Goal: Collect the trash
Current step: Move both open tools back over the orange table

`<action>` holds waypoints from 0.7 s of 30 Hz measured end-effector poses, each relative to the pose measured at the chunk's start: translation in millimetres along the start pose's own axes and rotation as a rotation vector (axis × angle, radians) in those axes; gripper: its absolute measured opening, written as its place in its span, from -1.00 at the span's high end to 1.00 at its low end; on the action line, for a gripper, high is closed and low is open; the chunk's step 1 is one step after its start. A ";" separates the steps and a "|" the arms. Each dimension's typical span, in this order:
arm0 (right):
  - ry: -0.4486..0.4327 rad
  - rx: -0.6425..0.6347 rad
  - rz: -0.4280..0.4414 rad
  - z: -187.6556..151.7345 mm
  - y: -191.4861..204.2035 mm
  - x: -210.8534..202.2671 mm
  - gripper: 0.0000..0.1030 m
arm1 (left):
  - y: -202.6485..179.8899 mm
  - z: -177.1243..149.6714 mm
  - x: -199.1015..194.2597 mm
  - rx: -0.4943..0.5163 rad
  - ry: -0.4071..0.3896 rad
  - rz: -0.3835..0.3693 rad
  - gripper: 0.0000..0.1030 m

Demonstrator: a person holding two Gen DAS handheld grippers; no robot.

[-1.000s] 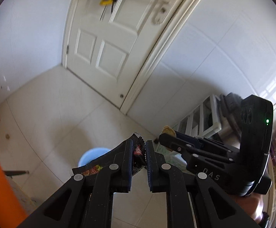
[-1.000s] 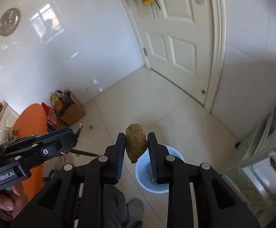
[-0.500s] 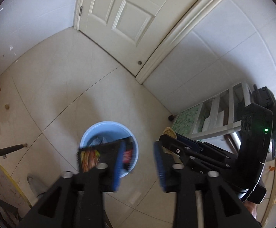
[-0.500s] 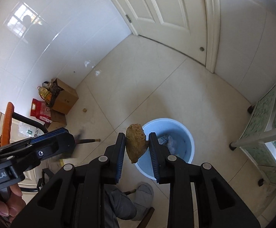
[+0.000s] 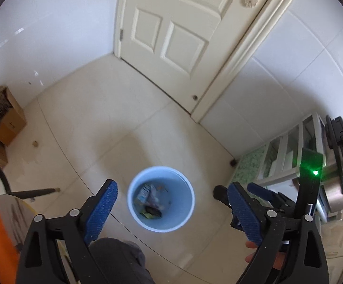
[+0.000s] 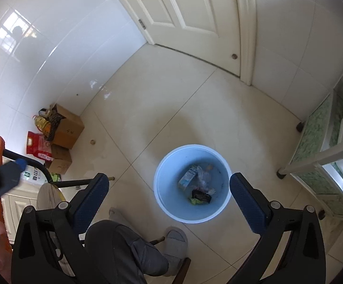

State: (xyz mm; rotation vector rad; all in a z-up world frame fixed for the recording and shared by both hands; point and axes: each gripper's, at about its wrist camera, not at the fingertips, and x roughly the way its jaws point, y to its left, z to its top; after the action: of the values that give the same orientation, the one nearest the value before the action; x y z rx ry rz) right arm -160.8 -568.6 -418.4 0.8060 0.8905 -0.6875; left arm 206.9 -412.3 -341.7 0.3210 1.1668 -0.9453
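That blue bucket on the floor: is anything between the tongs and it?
Nothing visible. Both tongs, left and right, hang open and empty above the blue bucket, whose mouth is uncovered, with trash at its bottom.

Left wrist view: looking steeply down along two blue-padded fingers [image 5: 105, 203] at a tiled floor [image 5: 95, 123], from well above it, facing a white door [image 5: 171, 37] in the far corner. Right wrist view: same steep downward look past its own fingers [image 6: 249, 203], from just beside the first. Shared by both: blue bin [image 5: 161, 224] [image 6: 192, 215] near frame centre, door, cardboard box [image 5: 10, 123] [image 6: 68, 127] at left, green-fronted shelf unit [image 5: 254, 163] [image 6: 318, 127] at right, grey trouser leg [image 5: 117, 258] [image 6: 119, 248] at bottom edge.
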 end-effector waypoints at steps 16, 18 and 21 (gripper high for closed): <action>-0.232 -0.135 0.066 -4.7 104.7 -125.6 -1.00 | 17.6 -80.4 -166.1 -0.018 -0.316 0.104 -0.82; -0.273 -0.175 0.082 -9.8 129.6 -146.6 -1.00 | 28.8 -96.6 -195.6 -0.033 -0.367 0.122 -0.82; -0.320 -0.232 0.110 -18.2 165.4 -171.8 -1.00 | 45.5 -124.8 -236.7 -0.058 -0.434 0.157 -0.84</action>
State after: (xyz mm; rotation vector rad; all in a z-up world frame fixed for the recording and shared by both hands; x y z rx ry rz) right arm -116.2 -435.5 -224.7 0.5152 0.6168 -0.5832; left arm 144.3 -193.6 -193.6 0.1470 0.7578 -0.7922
